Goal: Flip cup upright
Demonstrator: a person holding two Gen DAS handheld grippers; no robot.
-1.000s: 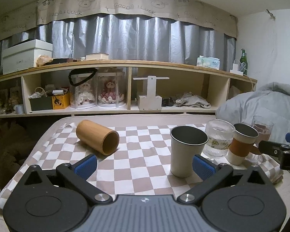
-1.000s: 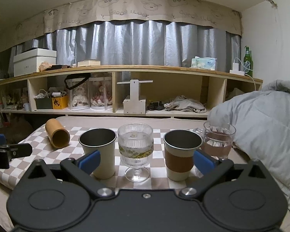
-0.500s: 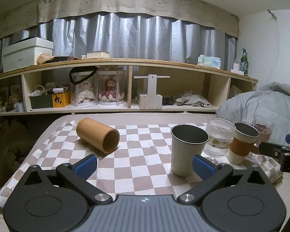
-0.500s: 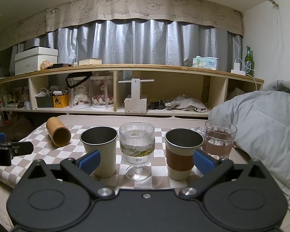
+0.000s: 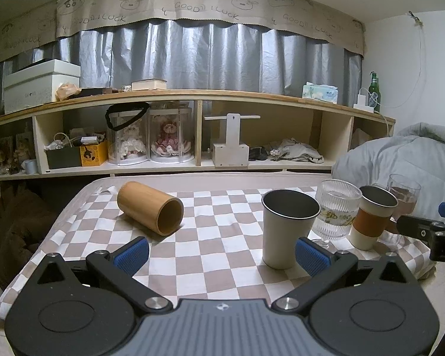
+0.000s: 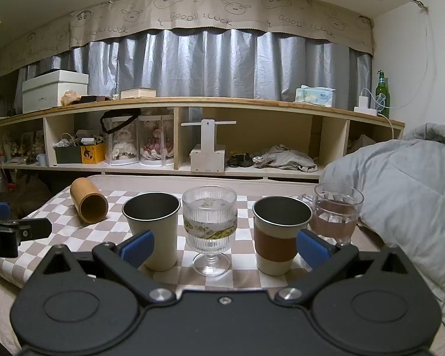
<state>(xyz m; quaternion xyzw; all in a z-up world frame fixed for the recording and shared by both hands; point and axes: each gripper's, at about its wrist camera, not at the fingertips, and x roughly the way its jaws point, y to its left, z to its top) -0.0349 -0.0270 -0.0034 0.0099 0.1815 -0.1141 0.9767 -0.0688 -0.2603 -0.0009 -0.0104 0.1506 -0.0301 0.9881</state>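
Note:
A bamboo cup [image 5: 150, 211] lies on its side on the checkered cloth [image 5: 216, 255], mouth toward me; it also shows at the left in the right wrist view [image 6: 89, 204]. My left gripper [image 5: 222, 254] is open and empty, hovering near the cloth's front edge, short of the cup. My right gripper [image 6: 225, 248] is open and empty, in front of a row of upright cups. Its fingertip [image 5: 418, 228] shows at the right edge of the left wrist view.
Upright on the cloth stand a white metal cup [image 6: 153, 228], a ribbed stemmed glass [image 6: 209, 225], a cup with a brown sleeve [image 6: 277, 234] and a glass mug [image 6: 336, 213]. A grey duvet [image 6: 406, 184] lies to the right. A wooden shelf [image 5: 192, 136] runs behind.
Both views have shifted slightly, the scene sinking a little in frame. The cups have not moved and both grippers stay open.

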